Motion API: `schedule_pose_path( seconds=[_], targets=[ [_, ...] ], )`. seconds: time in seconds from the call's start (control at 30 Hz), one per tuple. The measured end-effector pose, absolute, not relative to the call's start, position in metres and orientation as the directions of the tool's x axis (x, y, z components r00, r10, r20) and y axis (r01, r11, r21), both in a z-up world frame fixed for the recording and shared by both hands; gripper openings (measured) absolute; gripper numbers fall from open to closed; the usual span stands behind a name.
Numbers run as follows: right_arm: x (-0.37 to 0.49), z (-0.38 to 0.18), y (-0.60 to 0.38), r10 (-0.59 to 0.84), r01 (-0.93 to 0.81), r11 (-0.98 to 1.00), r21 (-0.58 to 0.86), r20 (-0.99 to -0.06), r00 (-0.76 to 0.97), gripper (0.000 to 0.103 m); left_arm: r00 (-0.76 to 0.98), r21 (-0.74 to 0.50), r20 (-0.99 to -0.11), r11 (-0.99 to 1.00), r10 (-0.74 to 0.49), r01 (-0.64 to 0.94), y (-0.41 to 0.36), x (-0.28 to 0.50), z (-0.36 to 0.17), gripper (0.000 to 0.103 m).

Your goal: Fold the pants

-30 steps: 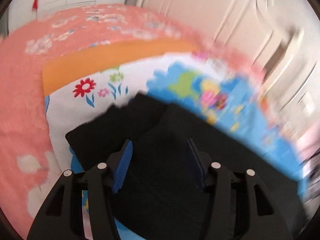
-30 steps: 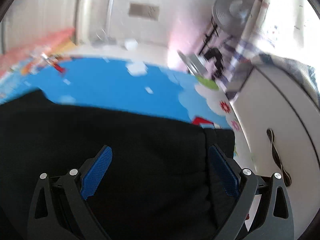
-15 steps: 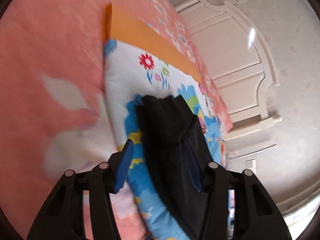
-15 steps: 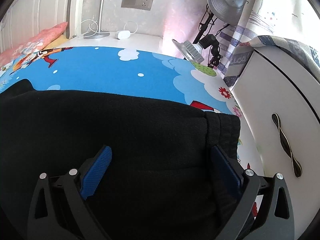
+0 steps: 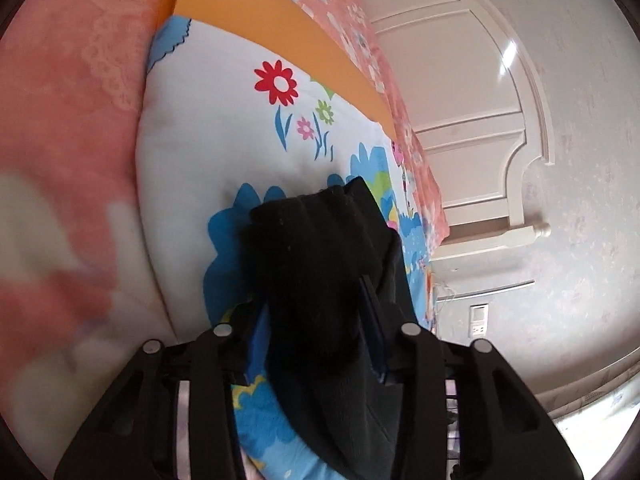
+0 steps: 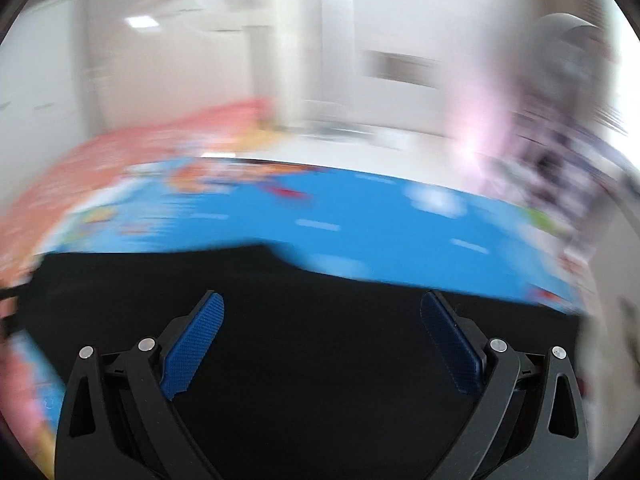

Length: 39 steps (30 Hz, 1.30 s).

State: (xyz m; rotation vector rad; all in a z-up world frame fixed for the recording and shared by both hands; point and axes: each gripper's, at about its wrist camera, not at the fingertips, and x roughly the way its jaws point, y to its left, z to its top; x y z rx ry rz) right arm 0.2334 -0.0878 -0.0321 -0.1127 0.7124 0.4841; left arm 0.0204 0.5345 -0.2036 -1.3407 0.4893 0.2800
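Black pants point(image 5: 320, 264) lie on a cartoon-print blue and white sheet point(image 5: 224, 140). My left gripper point(image 5: 316, 320) is shut on a bunched fold of the pants, near their leg ends, with the cloth rising between its blue pads. In the right wrist view the pants point(image 6: 320, 360) spread flat under my right gripper point(image 6: 322, 320), which is open with its blue pads point(image 6: 196, 340) wide apart above the cloth. That view is blurred by motion.
A pink floral bedspread point(image 5: 60, 120) lies left of the sheet, with an orange band point(image 5: 280, 36) at the sheet's far edge. A white headboard point(image 5: 480, 100) stands on the right. The blue sheet point(image 6: 400, 232) runs beyond the pants towards a white wall.
My left gripper has closed on the pants cloth and come nearer the leg ends. My right gripper has stayed open and swung left, blurring its view; the waistband has left its frame.
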Motion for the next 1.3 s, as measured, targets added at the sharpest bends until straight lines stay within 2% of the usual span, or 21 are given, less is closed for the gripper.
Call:
schedule_pose_path(
  seconds=[0.1,0.13,0.17,0.27,0.33,0.4,0.43,0.47,0.57,0.67,0.8,0.93,1.0,1.03,1.1,1.13,1.2,1.3],
  targets=[
    [0.239,-0.042,0.004,0.473,-0.581,0.808,0.096,-0.694,0.543,0.091,0.878,-0.873,-0.47,0.192,-0.086,-0.448,0.537,0.021,-0.212,0.025],
    [0.242,-0.051,0.042,0.476,-0.612,0.785,0.091,-0.722,0.502,0.09,0.883,-0.878,-0.461,0.185,-0.086,-0.441,0.537,0.018,-0.214,0.024],
    [0.246,-0.06,0.07,0.473,-0.63,0.771,0.097,-0.749,0.464,0.083,0.888,-0.885,-0.451,0.174,-0.087,-0.433,0.537,0.018,-0.217,0.023],
    [0.257,-0.08,0.128,0.471,-0.664,0.739,0.111,-0.79,0.393,0.082,0.894,-0.889,-0.441,0.174,-0.084,-0.423,0.537,0.015,-0.219,0.025],
    [0.26,-0.094,0.153,0.41,-0.665,0.746,0.02,-0.801,0.435,0.082,0.896,-0.892,-0.436,0.174,-0.085,-0.417,0.536,0.012,-0.22,0.026],
    [0.268,-0.124,0.17,0.272,-0.646,0.755,-0.112,-0.843,0.465,0.082,0.899,-0.896,-0.427,0.175,-0.092,-0.408,0.537,0.012,-0.221,0.026],
    [0.271,-0.13,0.169,0.277,-0.628,0.771,-0.109,-0.831,0.483,0.086,0.899,-0.896,-0.428,0.177,-0.094,-0.408,0.536,0.012,-0.221,0.026],
    [0.275,-0.129,0.166,0.269,-0.616,0.781,-0.098,-0.839,0.474,0.097,0.898,-0.895,-0.429,0.182,-0.098,-0.408,0.536,0.012,-0.221,0.026],
    [0.278,-0.124,0.158,0.284,-0.613,0.787,-0.069,-0.842,0.459,0.097,0.895,-0.893,-0.432,0.194,-0.111,-0.407,0.538,0.015,-0.22,0.024],
    [0.265,-0.107,0.127,0.329,-0.599,0.801,-0.027,-0.815,0.477,0.097,0.889,-0.882,-0.448,0.208,-0.095,-0.422,0.537,0.015,-0.213,0.012],
    [0.257,-0.095,0.07,0.369,-0.537,0.84,0.079,-0.809,0.458,0.097,0.846,-0.789,-0.534,0.357,0.005,-0.5,0.516,0.021,-0.164,0.011],
    [0.262,-0.086,0.01,0.476,-0.477,0.837,0.267,-0.784,0.397,0.097,0.795,-0.61,-0.592,0.57,0.134,-0.55,0.474,0.043,-0.091,0.011],
    [0.268,-0.086,-0.019,0.524,-0.42,0.829,0.369,-0.773,0.357,0.097,0.763,-0.426,-0.601,0.713,0.237,-0.557,0.431,0.062,-0.048,0.011],
    [0.27,-0.088,-0.03,0.544,-0.401,0.822,0.405,-0.768,0.338,0.097,0.761,-0.372,-0.595,0.751,0.259,-0.546,0.415,0.069,-0.036,0.011],
    [0.272,-0.09,-0.04,0.572,-0.382,0.807,0.45,-0.758,0.313,0.097,0.745,-0.169,-0.573,0.84,0.341,-0.515,0.359,0.09,-0.011,0.011],
    [0.271,-0.09,-0.042,0.569,-0.378,0.81,0.449,-0.759,0.316,0.097,0.745,-0.118,-0.563,0.858,0.357,-0.5,0.342,0.096,-0.007,0.011],
    [0.269,-0.088,-0.045,0.524,-0.381,0.837,0.392,-0.773,0.356,0.097,0.743,0.078,-0.53,0.895,0.409,-0.438,0.282,0.112,-0.007,0.011],
    [0.264,-0.09,-0.041,0.43,-0.392,0.881,0.265,-0.794,0.43,0.097,0.766,0.301,-0.481,0.9,0.428,-0.314,0.204,0.126,-0.03,0.011]
  ],
)
